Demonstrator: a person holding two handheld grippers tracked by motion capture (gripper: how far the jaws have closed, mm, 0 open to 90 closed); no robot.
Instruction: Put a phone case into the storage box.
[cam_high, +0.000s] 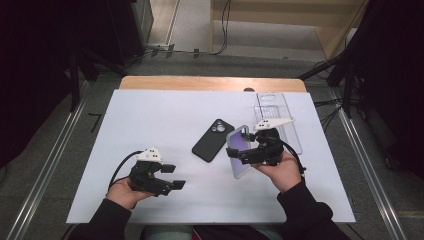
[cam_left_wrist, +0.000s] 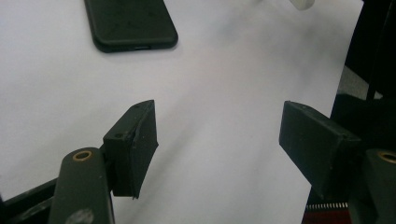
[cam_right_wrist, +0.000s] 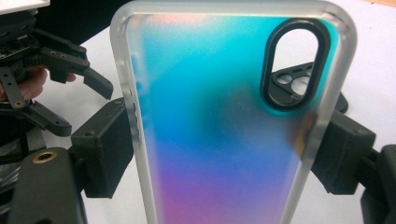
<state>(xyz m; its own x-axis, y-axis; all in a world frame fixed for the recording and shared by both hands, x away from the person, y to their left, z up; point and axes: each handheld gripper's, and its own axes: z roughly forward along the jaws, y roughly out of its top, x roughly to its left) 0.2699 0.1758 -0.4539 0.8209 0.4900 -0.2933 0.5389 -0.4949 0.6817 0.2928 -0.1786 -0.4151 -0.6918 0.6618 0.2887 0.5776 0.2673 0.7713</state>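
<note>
Iridescent clear phone case (cam_right_wrist: 224, 126), upright, clamped betw. right tongs (cam_right_wrist: 224, 154) above table.

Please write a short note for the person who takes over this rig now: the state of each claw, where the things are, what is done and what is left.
Right claw: shut on the iridescent phone case, gripping its two long edges and holding it above the table.
Left claw: open and holding nothing, near the front left of the table.
Black phone: lies camera side up at mid-table, just left of the held case.
Clear case: lies flat behind the right claw.
Done: iridescent case picked up.
Left, probably: fit it onto the black phone; the left claw could steady the phone.
</note>
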